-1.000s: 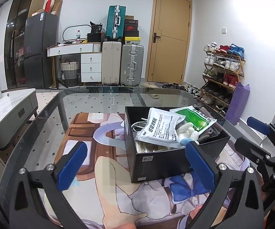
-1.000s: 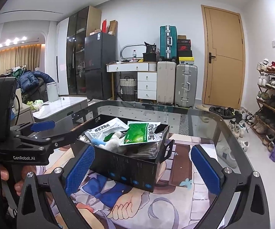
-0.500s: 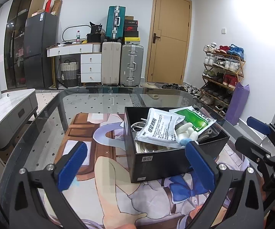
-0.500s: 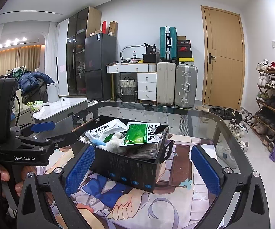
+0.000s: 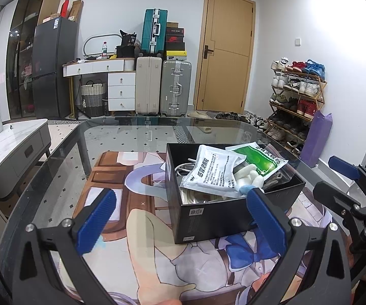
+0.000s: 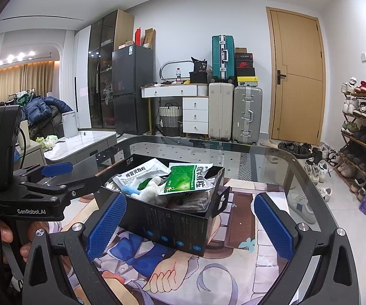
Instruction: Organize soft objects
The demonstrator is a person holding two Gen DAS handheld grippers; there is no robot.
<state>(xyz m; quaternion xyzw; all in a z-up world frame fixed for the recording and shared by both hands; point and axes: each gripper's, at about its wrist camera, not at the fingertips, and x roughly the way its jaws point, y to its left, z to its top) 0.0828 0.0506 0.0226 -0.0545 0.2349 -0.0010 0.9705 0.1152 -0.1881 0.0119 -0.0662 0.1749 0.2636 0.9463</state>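
A black box (image 5: 233, 216) (image 6: 172, 226) stands on the printed mat on the glass table. In it lie a white medicine pouch (image 5: 212, 171) (image 6: 139, 174), a green pouch (image 5: 261, 158) (image 6: 188, 180), a white and blue plush toy (image 5: 250, 179) (image 6: 148, 190) and a white cable (image 5: 200, 198). My left gripper (image 5: 183, 218) (image 6: 63, 175) is open and empty, held in front of the box on its left side. My right gripper (image 6: 190, 226) (image 5: 335, 175) is open and empty, in front of the box on its right side.
The glass table's (image 5: 132, 132) rounded edge runs behind the box. A grey side table (image 5: 12, 139) stands at the left. Suitcases (image 5: 162, 86), a white desk (image 5: 106, 76), a door and a shoe rack (image 5: 297, 96) line the far walls.
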